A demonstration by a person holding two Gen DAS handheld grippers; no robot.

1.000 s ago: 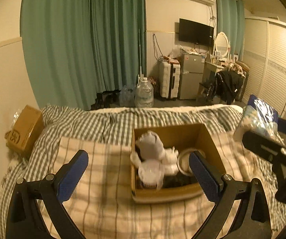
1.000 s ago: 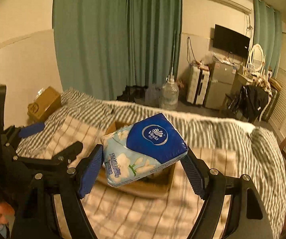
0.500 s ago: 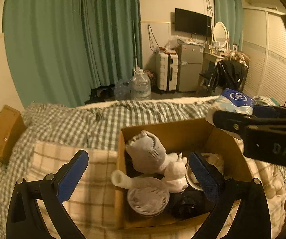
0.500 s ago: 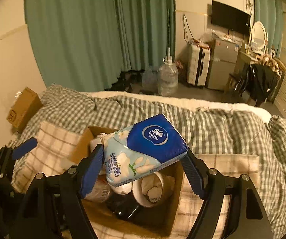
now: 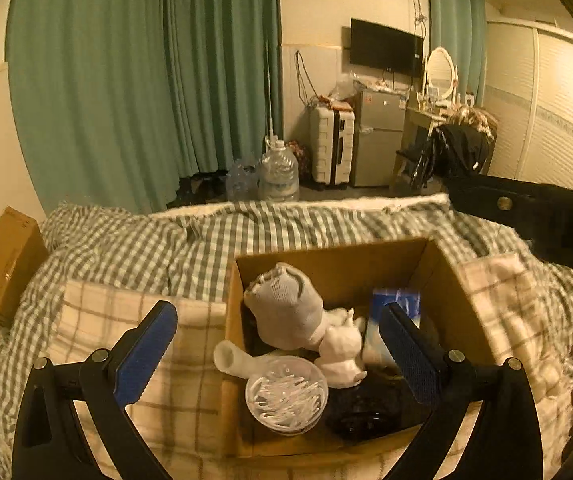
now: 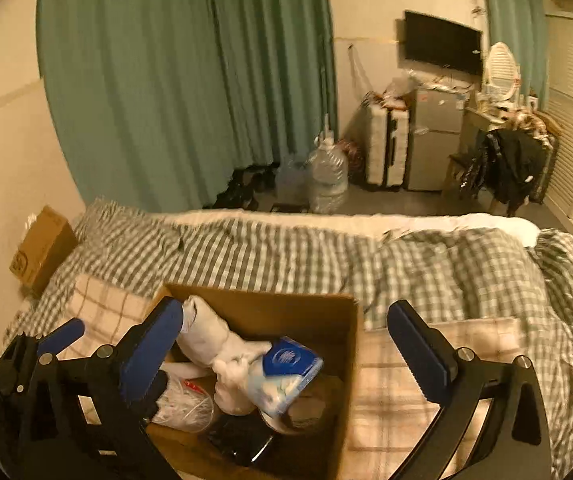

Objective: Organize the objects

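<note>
Both grippers hang with fingers spread and nothing between them: the right gripper (image 6: pixel 282 348) is above the tissue pack (image 6: pixel 282 376), which lies tilted in the cardboard box (image 6: pixel 346 360) on the bed (image 6: pixel 446 264), leaning on the white toy (image 6: pixel 230 372). Lifting straight up would likely avoid snagging the box wall. Only the left gripper (image 5: pixel 278 348) view shows the cotton-swab tub (image 5: pixel 286 394) clearly; the right view shows the pack's label.

Matt cardboard box (image 6: pixel 342 344), glossy tissue pack (image 6: pixel 286 376)
</note>
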